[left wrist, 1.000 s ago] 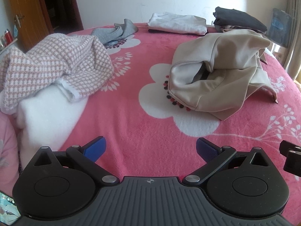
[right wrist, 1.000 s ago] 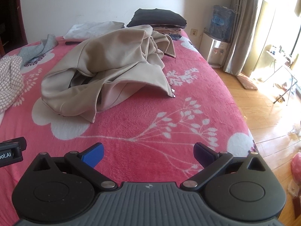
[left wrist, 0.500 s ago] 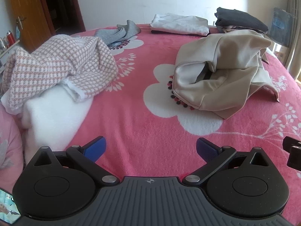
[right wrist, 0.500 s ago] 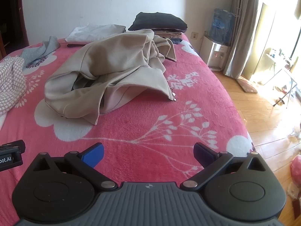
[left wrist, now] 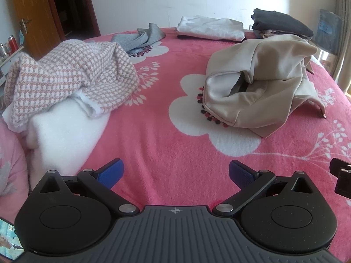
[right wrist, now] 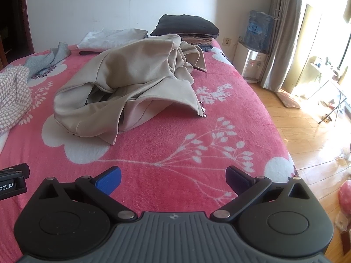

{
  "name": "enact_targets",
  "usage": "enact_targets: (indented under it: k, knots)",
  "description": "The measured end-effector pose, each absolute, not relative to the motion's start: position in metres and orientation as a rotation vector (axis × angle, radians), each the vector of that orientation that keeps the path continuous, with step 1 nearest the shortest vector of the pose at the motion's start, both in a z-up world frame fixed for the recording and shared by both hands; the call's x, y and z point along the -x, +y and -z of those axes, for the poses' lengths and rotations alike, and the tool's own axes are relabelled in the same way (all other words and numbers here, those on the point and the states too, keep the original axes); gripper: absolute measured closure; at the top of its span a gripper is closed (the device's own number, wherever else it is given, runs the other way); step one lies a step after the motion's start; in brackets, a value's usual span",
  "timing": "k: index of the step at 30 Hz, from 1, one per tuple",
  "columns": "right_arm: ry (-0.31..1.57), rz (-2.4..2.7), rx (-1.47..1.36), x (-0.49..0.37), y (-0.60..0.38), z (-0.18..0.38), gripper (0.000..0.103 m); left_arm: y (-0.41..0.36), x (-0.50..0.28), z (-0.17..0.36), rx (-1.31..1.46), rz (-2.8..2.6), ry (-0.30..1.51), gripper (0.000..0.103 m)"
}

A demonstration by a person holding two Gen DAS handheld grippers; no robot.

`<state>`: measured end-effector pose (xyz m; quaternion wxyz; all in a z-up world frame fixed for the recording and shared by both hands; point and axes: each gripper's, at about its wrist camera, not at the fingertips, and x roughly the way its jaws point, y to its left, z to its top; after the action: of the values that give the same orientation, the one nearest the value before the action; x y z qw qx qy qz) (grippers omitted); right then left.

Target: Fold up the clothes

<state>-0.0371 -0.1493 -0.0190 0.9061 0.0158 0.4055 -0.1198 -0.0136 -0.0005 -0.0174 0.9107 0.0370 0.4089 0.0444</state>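
A crumpled beige garment (left wrist: 258,87) lies in a heap on the pink flowered bed; it also shows in the right wrist view (right wrist: 131,87). A pink-and-white checked knit (left wrist: 72,81) lies on a white fleece (left wrist: 63,135) at the left. My left gripper (left wrist: 175,173) is open and empty, low over bare blanket in front of the clothes. My right gripper (right wrist: 173,178) is open and empty, near the bed's front, well short of the beige garment. Part of the right gripper shows at the left view's right edge (left wrist: 342,175).
A grey garment (left wrist: 142,37), a folded white stack (left wrist: 210,28) and a dark folded stack (left wrist: 278,24) lie along the far edge by the wall. The bed's right edge drops to a wooden floor (right wrist: 307,135). A water dispenser (right wrist: 254,63) stands by the curtain.
Both grippers have drifted slightly to the left and back, so the clothes sit a little further right and further away in both views. Both stay open and empty.
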Motion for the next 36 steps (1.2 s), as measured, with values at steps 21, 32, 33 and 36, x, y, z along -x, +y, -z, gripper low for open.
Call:
enact_targets:
  k: [21, 32, 33, 36]
  knots:
    - [0.842, 0.253, -0.018, 0.037, -0.149, 0.017, 0.0, -0.001, 0.014, 0.015, -0.092, -0.095, 0.834, 0.0]
    - [0.838, 0.262, -0.01, 0.036, -0.149, 0.015, 0.0, 0.002, 0.016, 0.005, -0.057, -0.053, 0.755, 0.0]
    - [0.839, 0.261, -0.011, 0.036, -0.149, 0.015, 0.0, 0.003, 0.015, 0.003, -0.052, -0.049, 0.748, 0.0]
    - [0.837, 0.258, -0.009, 0.035, -0.149, 0.015, 0.0, 0.006, 0.013, -0.001, -0.018, -0.039, 0.727, 0.0]
